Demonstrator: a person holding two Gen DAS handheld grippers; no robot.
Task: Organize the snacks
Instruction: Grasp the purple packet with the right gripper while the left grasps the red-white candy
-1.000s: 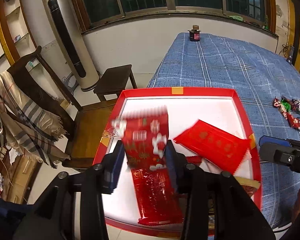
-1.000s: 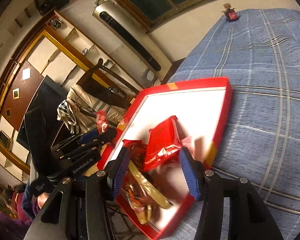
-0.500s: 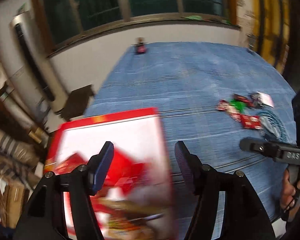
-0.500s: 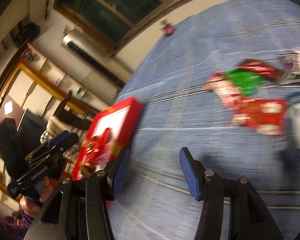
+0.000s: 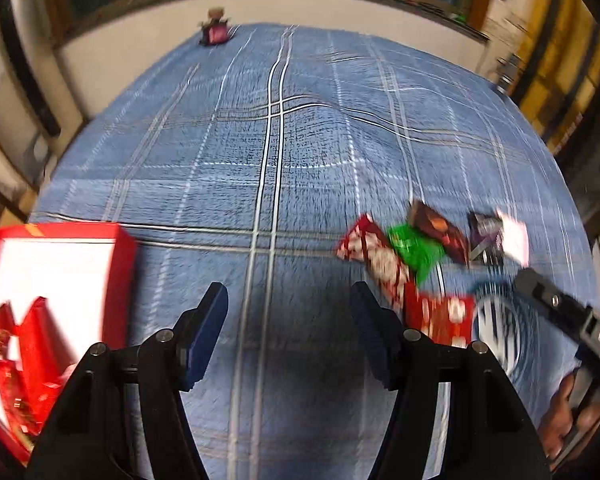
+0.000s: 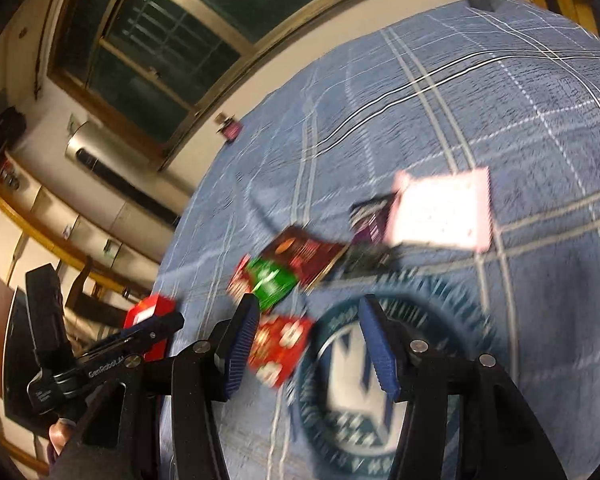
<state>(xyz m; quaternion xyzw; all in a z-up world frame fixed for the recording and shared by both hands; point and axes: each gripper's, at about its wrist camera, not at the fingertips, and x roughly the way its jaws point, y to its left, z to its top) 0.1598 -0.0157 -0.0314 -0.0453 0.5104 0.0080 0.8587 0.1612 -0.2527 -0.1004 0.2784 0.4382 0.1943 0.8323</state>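
Observation:
A pile of snack packets lies on the blue plaid cloth: a red and white packet [image 5: 440, 318] [image 6: 280, 344], a green one [image 5: 416, 248] [image 6: 272, 282], a dark brown one [image 5: 440, 230] [image 6: 304, 256], a purple one [image 6: 370, 218] and a pale pink one [image 6: 444, 210]. The red tray [image 5: 120, 240] at the far left holds several red packets [image 5: 32, 344]. My left gripper [image 5: 288, 320] is open and empty over bare cloth, left of the pile. My right gripper [image 6: 306, 338] is open and empty, just in front of the red and white packet.
A round teal and white emblem [image 6: 360, 380] is printed on the cloth by the pile. A small dark jar [image 5: 216, 32] stands at the cloth's far edge. The view is motion-blurred. A chair and cabinets stand beyond the left edge.
Both grippers have swung right, away from the tray towards the snack pile. The left gripper let go of a red packet, which now lies in the tray.

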